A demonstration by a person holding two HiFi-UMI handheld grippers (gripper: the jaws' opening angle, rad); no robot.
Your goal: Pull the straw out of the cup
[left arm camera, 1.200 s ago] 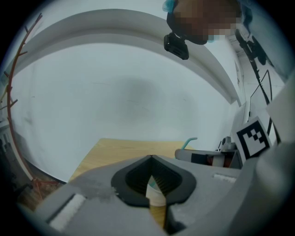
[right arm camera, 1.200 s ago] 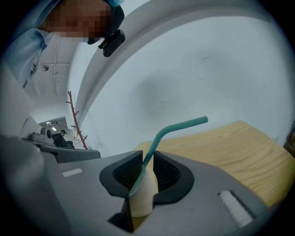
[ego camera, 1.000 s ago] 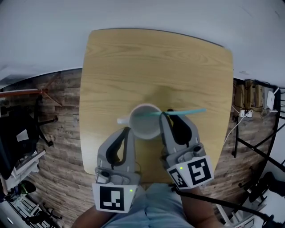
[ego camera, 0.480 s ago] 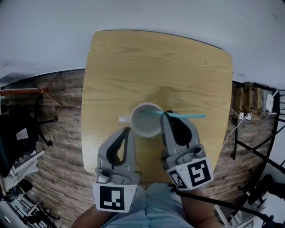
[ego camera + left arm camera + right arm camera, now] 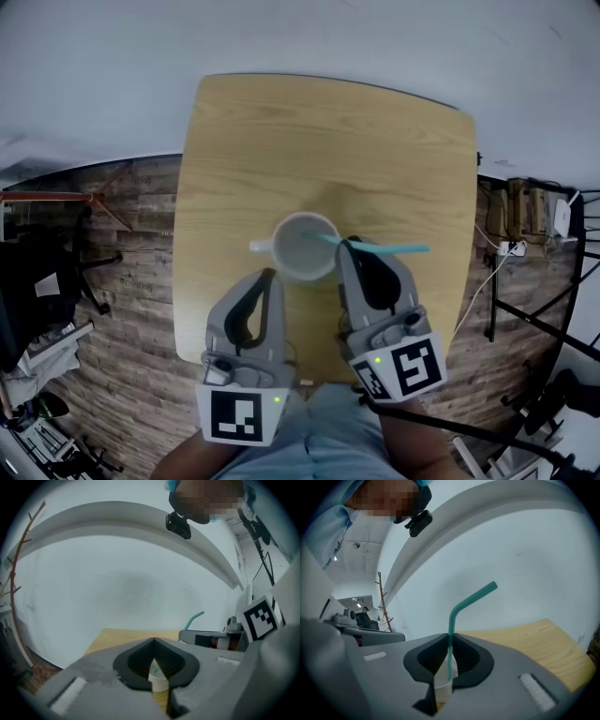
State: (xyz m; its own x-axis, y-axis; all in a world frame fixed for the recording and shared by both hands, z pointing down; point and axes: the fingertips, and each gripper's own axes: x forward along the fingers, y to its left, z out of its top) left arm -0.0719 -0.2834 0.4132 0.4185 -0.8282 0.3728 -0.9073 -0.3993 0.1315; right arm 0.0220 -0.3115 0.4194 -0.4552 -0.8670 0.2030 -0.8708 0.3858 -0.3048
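A pale wooden counter point(image 5: 281, 131) fills the middle of the head view, with wood-plank floor to its left and a white wall above it.

The two grippers come in from the bottom of that frame, side by side, each with a marker cube at its base. The left gripper point(image 5: 268, 274) sits lower left of centre, its tip just beside the cup's handle. In the left gripper view point(image 5: 153, 640) its jaws are pressed together at the tips, and a slit lower down shows white cup wall. The right gripper point(image 5: 347, 242) reaches the cup's right rim. In the right gripper view point(image 5: 449, 634) its jaws are pinching the straw, which runs up between the dark pads.

The white cup point(image 5: 286, 267) stands upright on the counter at frame centre, handle pointing left.

The teal straw point(image 5: 389, 248) has its lower end inside the cup. It leans out over the right rim, and its bent upper part point(image 5: 473, 599) angles toward the upper right.
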